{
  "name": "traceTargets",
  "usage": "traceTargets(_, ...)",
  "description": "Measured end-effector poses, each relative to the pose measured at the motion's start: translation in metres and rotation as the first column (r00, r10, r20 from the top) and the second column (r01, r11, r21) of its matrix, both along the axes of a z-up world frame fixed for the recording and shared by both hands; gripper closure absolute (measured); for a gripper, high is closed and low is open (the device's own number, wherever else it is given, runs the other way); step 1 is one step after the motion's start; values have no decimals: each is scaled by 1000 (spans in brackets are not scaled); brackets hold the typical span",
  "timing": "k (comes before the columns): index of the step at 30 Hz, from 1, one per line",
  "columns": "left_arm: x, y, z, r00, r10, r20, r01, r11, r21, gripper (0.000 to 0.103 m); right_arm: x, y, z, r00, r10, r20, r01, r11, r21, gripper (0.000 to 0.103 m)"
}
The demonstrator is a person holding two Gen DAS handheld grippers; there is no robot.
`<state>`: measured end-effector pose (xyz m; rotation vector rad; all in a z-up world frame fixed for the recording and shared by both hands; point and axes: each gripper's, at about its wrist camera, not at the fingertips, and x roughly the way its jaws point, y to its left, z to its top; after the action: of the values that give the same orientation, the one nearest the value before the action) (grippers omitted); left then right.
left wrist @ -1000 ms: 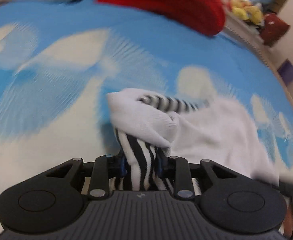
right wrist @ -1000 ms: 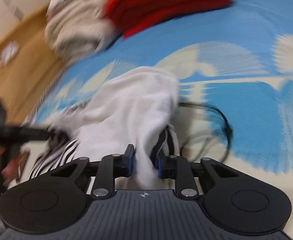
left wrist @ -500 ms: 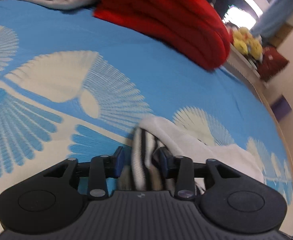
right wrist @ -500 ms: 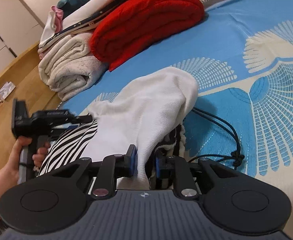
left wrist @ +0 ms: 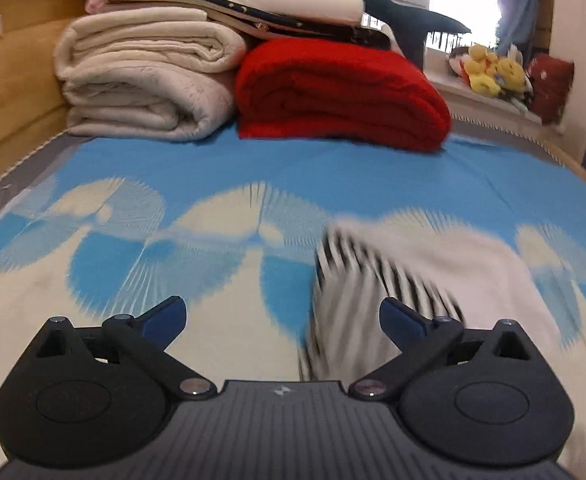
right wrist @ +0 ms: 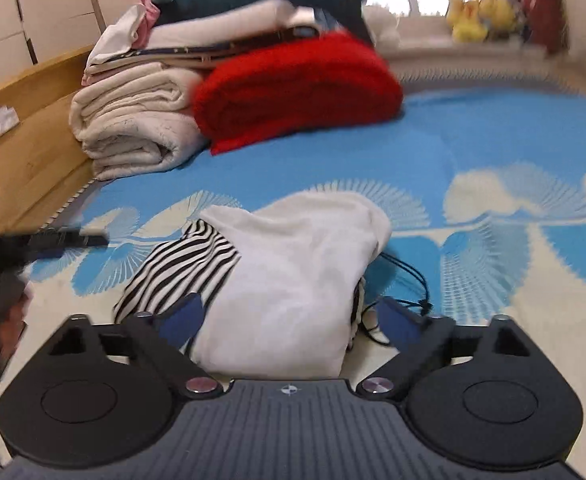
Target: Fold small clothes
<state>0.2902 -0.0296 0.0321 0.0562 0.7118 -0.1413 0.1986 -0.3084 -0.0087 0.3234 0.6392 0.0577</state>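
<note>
In the lower centre of the right wrist view, the white garment (right wrist: 293,272) with a black-and-white striped part (right wrist: 181,268) lies bunched on the blue and cream patterned bed cover (right wrist: 493,152). The right hand-held gripper (right wrist: 291,318) is released, its blue-tipped fingers (right wrist: 183,316) spread wide on either side of the garment's near edge, with nothing clamped between them. A thin black cord (right wrist: 409,280) lies on the cover just to the right of the garment. At the left edge of that frame, the other hand-held gripper appears blurred, near the striped part. In the left wrist view, the same garment (left wrist: 433,264) sits at lower right, motion-blurred, its striped section (left wrist: 353,280) nearest the camera. The left hand-held gripper (left wrist: 283,316) is likewise released, fingers (left wrist: 165,316) wide apart and holding nothing; the right-hand finger stands in front of the striped cloth. Toward the top of both frames, a folded red blanket (left wrist: 341,92) rests on the bed beside a folded cream blanket (left wrist: 145,84), with further folded linens (left wrist: 253,4) stacked across them. Yellow plush toys (left wrist: 489,72) sit on the windowsill at upper right.
</note>
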Motion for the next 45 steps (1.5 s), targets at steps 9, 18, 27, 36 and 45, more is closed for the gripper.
traceTargets(9, -128, -14, -30, 994, -108, -22, 110, 992, 66, 0, -86, 66, -14, 978, -208, 19, 209, 973, -95, 3)
traceTargets(18, -105, -22, -57, 998, -60, -2, 60, 997, 47, 0, -68, 74, -51, 988, -156, 20, 156, 959, -238, 3)
traceTargets(27, -87, -22, -53, 999, -36, 14, 35, 998, 44, 0, -47, 75, -57, 989, -151, -7, 145, 963, -225, 3)
traceTargets(36, -89, -21, -53, 999, -42, 22, 41, 998, 44, 0, -49, 79, -59, 988, -151, -27, 142, 967, -213, 3)
traceTargets(45, -89, -24, -56, 999, -38, 19, 37, 998, 56, 0, -50, 78, -61, 987, -157, -35, 147, 967, -208, 3)
